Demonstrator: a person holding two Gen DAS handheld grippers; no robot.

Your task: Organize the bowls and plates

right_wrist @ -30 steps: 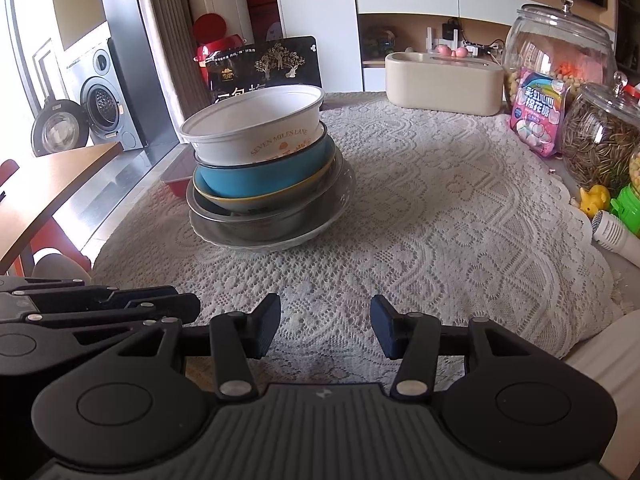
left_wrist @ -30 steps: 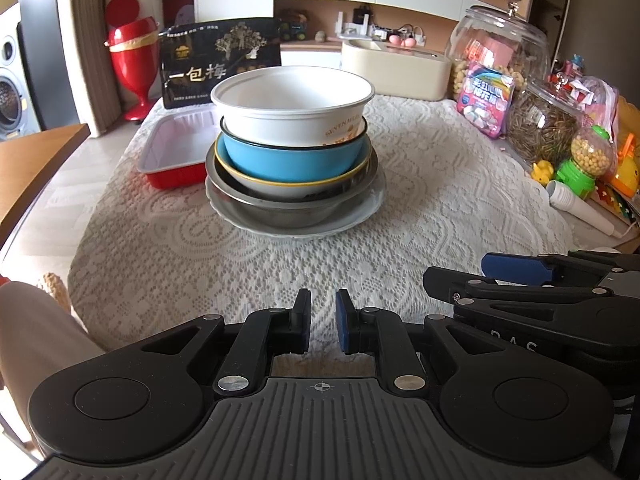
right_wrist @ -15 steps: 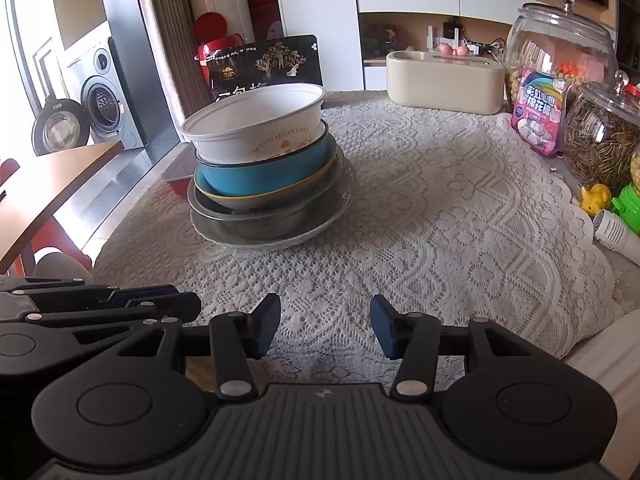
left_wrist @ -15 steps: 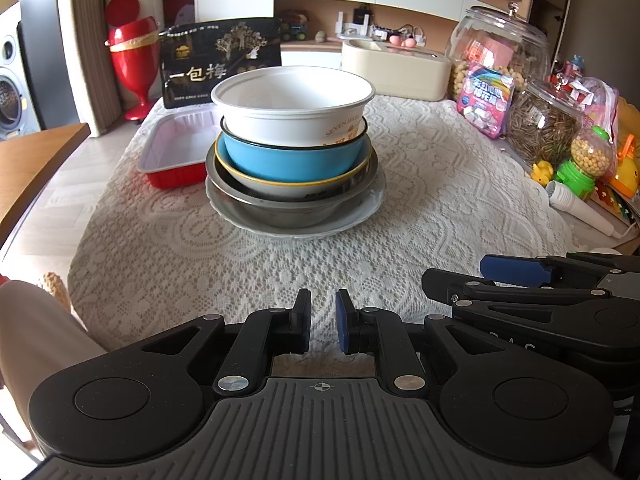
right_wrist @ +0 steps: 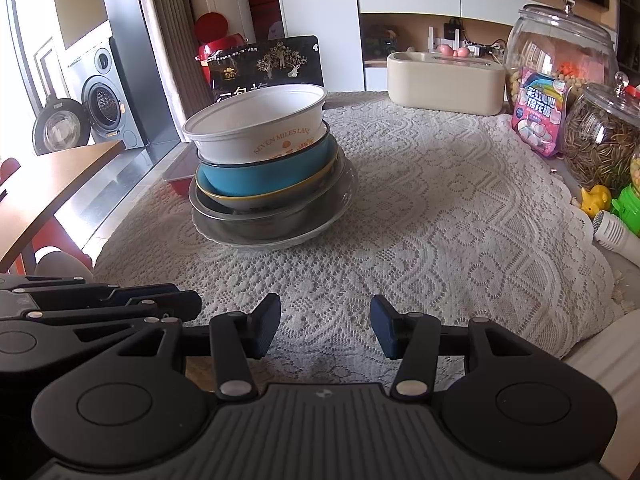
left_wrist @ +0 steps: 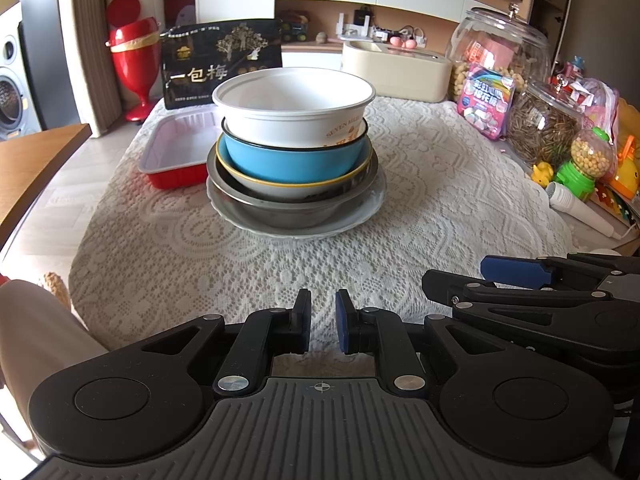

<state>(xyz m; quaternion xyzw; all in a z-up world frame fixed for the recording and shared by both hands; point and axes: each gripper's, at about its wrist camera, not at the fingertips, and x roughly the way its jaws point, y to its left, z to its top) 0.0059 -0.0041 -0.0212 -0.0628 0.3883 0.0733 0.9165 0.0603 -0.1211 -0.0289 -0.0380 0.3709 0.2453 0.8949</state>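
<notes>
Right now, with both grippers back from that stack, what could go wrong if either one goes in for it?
1. The white bowl sits tilted on the blue bowl, so a nudge could slide it off.
2. The stack is tall on a lace cloth; a sideways pull may drag the cloth or topple the stack.
3. The left gripper has its jaws nearly closed, too narrow for a rim unless they open; the right gripper is open.

Hardly anything changes: from the right gripper's [right_wrist: 325, 328] view the stack [right_wrist: 268, 172] sits slightly nearer and lower than a second ago.
</notes>
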